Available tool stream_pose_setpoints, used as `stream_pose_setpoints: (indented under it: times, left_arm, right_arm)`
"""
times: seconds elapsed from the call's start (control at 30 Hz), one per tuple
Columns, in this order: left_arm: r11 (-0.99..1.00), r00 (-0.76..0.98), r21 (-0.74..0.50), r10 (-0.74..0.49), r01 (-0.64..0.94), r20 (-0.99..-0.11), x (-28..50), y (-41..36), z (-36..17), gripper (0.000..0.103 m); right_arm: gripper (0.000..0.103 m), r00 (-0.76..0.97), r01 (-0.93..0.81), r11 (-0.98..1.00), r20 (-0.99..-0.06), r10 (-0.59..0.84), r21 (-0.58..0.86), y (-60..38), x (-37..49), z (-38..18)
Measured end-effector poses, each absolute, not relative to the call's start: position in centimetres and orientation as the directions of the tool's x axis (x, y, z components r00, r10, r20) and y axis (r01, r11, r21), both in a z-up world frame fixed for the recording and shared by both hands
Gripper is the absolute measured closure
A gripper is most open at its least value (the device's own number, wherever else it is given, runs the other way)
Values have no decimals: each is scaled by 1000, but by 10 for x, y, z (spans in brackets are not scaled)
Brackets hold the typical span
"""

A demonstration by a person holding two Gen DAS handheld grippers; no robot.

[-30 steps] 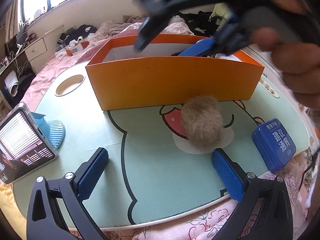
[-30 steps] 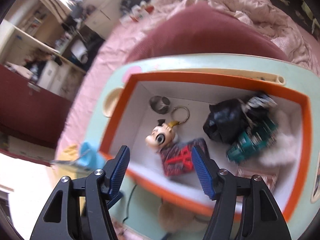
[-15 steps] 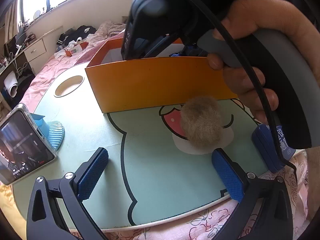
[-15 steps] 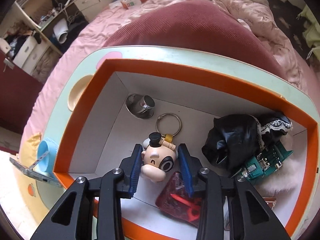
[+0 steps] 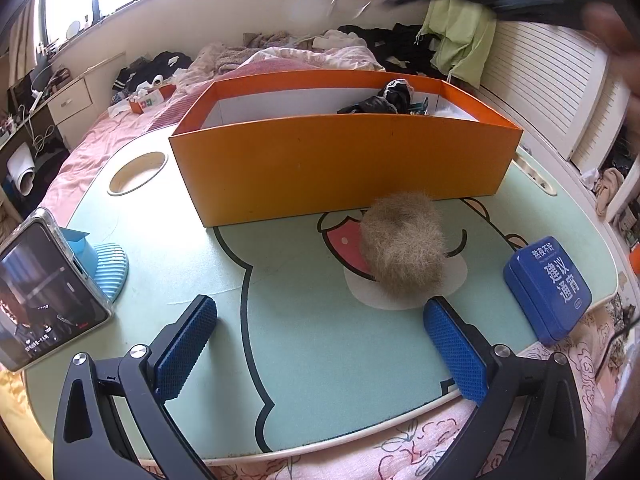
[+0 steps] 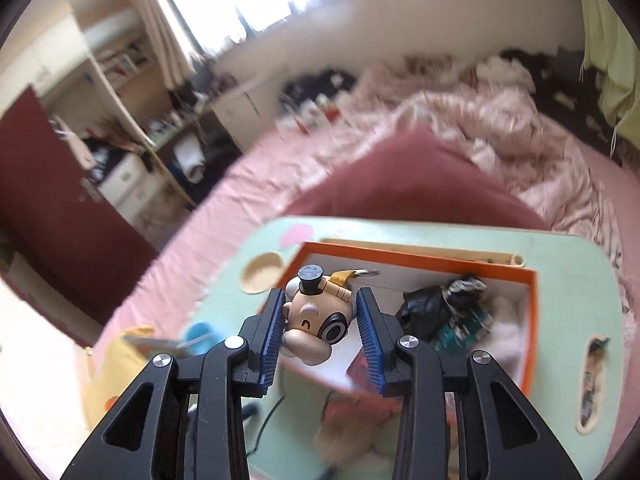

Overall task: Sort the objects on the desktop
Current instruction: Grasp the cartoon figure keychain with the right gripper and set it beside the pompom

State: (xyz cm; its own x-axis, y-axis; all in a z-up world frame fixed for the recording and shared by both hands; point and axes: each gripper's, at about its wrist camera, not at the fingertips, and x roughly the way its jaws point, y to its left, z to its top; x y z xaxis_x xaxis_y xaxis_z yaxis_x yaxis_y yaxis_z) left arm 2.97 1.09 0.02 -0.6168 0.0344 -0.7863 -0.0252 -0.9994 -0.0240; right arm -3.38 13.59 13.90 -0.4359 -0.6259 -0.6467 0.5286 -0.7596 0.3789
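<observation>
Right claw (image 6: 320, 322) pinches a toy head (image 6: 314, 320) with a little black hat, both blue pads pressed on its sides. Its ring hangs past the tips. It is up in the air with lots of room all around, and the orange box (image 6: 530, 320) sits below and ahead of it.

Left claw (image 5: 320, 344) is spread wide and holds nothing. It is just above the near edge of the green table (image 5: 320, 360). A fluffy ball (image 5: 404, 246) sits just ahead of its right pad, touching the box wall (image 5: 340, 164). A blue tin (image 5: 548, 286) lies off to the right, near the table edge. A phone (image 5: 40, 296) stands off to the left.
</observation>
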Motion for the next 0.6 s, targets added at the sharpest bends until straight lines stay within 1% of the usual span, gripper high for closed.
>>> stream_pose_setpoints:
  times: [0.07,0.13,0.2,0.3,0.37,0.43,0.5,0.57,0.6]
  left_arm:
    - [-999,-617,-24,34,-25,-786,30,11,1,0]
    - [-999,-617,-24,34,-25,-786,30,11,1,0]
    - [-999,-617,-24,35,-26,-786,31,10,1,0]
    - [-999,-617,-24,36,-27,-786,31,10,1,0]
    - [-999,-617,-24,36,-27,-786,31,11,1,0]
    - [-999,-617,-24,36,-27,-786,31,11,1,0]
    - [-999,-617,-25,36,-27,-786,32,11,1,0]
    - [-999,-617,-25,36,-27,-786,32,13,2,0]
    - [-999,-617,-25,36,-26,-786,32,12,1,0]
  right_arm:
    - [68,-432,541,-738,-620,-655,403,153,-10,146]
    - [68,-407,548,-723,-622,-669,420,162,4,141]
    - [68,-389,535,-732,-646,-657,422,165,11,128]
    - [68,-350,487,-764,-707,-615,424,165,7,88]
    - [68,-329,438,-779,-727,-602,448,171,4,64]
    - [68,-314,406,-800,-754,-576,442,170,-2,46]
    - [67,-324,397,-819,-772,-547,414,167,-6,39]
    - [67,-343,407,-821,-767,-543,399,163,-7,37]
    - [61,-357,413,-816,-753,-554,404,163,-6,41]
